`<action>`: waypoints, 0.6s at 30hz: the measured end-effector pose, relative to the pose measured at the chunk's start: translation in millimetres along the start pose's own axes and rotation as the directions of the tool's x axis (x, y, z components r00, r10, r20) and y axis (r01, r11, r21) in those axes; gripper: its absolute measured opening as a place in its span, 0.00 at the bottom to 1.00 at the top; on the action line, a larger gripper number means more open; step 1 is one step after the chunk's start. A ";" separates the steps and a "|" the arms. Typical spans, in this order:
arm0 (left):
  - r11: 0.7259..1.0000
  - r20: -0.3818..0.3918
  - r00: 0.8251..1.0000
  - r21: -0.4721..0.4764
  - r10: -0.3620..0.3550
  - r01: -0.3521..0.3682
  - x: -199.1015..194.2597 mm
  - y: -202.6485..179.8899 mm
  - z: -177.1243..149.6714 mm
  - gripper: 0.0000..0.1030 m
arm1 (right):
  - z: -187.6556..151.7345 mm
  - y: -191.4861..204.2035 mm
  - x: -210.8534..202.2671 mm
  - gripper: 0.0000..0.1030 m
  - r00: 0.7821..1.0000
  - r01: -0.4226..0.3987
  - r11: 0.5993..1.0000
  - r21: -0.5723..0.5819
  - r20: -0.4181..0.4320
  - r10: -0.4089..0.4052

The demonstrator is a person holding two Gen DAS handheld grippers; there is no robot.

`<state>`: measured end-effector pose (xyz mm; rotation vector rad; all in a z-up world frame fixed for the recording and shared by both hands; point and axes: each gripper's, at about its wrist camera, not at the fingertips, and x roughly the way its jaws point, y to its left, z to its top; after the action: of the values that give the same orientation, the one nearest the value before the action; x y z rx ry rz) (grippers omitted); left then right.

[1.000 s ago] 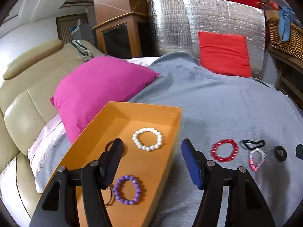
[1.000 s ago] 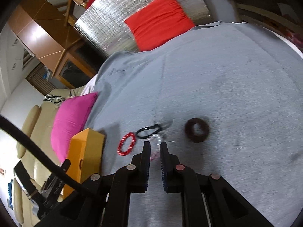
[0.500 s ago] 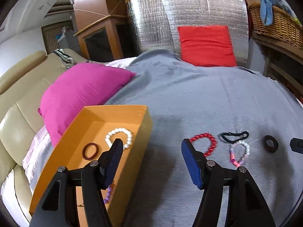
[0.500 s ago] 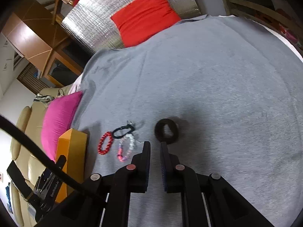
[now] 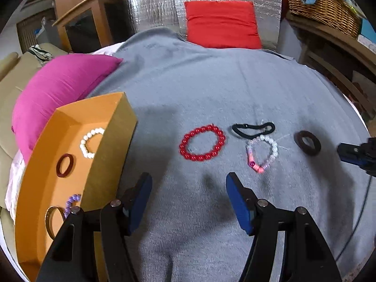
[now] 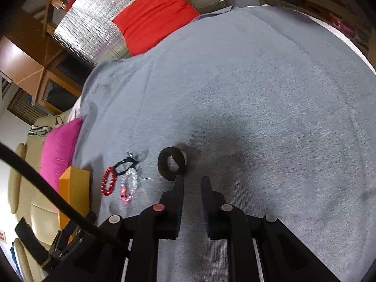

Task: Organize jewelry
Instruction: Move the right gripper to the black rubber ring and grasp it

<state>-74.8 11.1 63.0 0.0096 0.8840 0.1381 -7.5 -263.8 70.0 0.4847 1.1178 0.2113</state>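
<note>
Currently four pieces lie loose on the grey blanket: red bead bracelet, black hair tie, pale pink-and-white bead bracelet touching the tie's near edge, and a dark brown ring farthest right. The orange tray sits at the left edge against the pink cushion and holds a white bead bracelet, a dark red ring, a purple bead bracelet and a gold bangle.

My left gripper is spread wide and empty, hovering near the red bracelet. My right gripper is empty too, its jaws a narrow gap apart, left tip just touching the brown ring's near edge.

Judged risks:
- Right jaws look too narrow to straddle the ring; pushing in would shove it across the blanket.
- Soft blanket may get pinched along with a piece.
- Tie and pale bracelet touch; lifting one could drag the other.
- Tray's tall near wall could catch a dangling bracelet.
</note>
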 end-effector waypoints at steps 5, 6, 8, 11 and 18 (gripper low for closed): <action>1.000 -0.008 1.000 0.017 0.005 -0.004 0.5 5.6 -1.3 0.64 | 4.3 8.4 19.6 0.18 1.000 0.017 1.000 -0.008 0.001 -0.017; 1.000 -0.009 1.000 0.016 0.005 -0.005 1.3 7.0 -0.7 0.64 | 5.3 10.3 22.9 0.22 1.000 0.021 1.000 -0.017 0.003 -0.021; 1.000 -0.010 1.000 0.016 0.005 -0.004 2.6 9.9 0.7 0.64 | 7.2 16.2 31.4 0.28 0.999 0.034 0.999 -0.034 0.005 -0.034; 1.000 -0.017 1.000 0.025 0.007 -0.006 6.8 10.9 2.9 0.64 | 8.5 22.9 38.6 0.28 0.998 0.052 0.996 -0.066 0.026 -0.050; 0.999 -0.039 0.999 0.032 -0.009 0.010 16.3 6.8 6.1 0.64 | 6.3 30.2 46.5 0.14 0.992 0.123 0.981 -0.147 0.056 -0.116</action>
<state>-60.7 20.1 54.7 0.0324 0.9252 0.1155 20.6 -220.4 48.9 0.2858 1.0726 0.1765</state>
